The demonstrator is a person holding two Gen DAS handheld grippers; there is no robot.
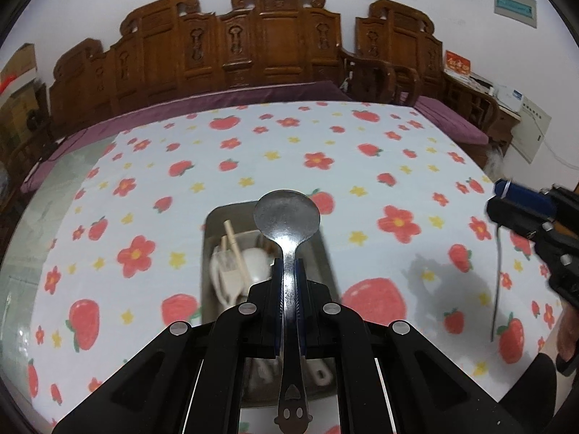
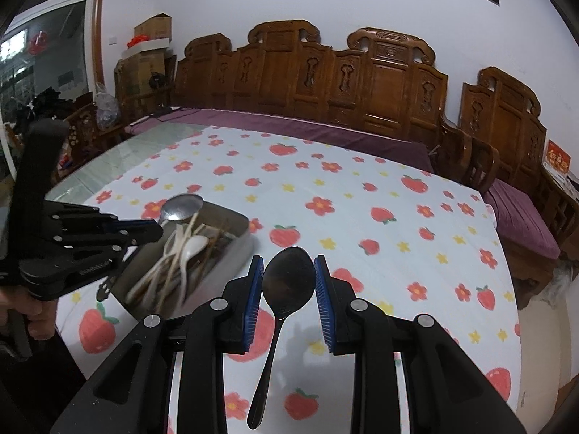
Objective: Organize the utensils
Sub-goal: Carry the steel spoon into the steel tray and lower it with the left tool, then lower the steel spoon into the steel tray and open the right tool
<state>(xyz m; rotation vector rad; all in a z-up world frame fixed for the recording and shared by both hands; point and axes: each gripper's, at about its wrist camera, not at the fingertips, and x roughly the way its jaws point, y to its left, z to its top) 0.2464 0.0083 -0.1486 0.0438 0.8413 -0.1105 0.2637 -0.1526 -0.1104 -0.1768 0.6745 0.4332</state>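
Note:
My left gripper [image 1: 288, 271] is shut on the handle of a steel spoon [image 1: 287, 217], bowl pointing forward, held above a steel tray [image 1: 213, 224]. The tray holds white spoons [image 1: 253, 260] and wooden chopsticks [image 1: 235, 246]. In the right wrist view the left gripper [image 2: 152, 233] holds that spoon [image 2: 182, 207] over the tray [image 2: 239, 238]. My right gripper [image 2: 287, 282] holds a dark spoon [image 2: 287, 282] by its bowl between the blue pads [image 2: 255, 289], handle hanging down toward the table. The right gripper also shows in the left wrist view [image 1: 521, 209] at the right, with the thin handle [image 1: 497, 282] dangling.
The table wears a white cloth with strawberries and flowers [image 2: 362, 217]. A carved wooden bench with purple cushions [image 2: 325, 133] runs along the far side. A wooden chair [image 2: 506, 181] stands at the right. Cardboard boxes [image 2: 152, 36] are stacked at the far left.

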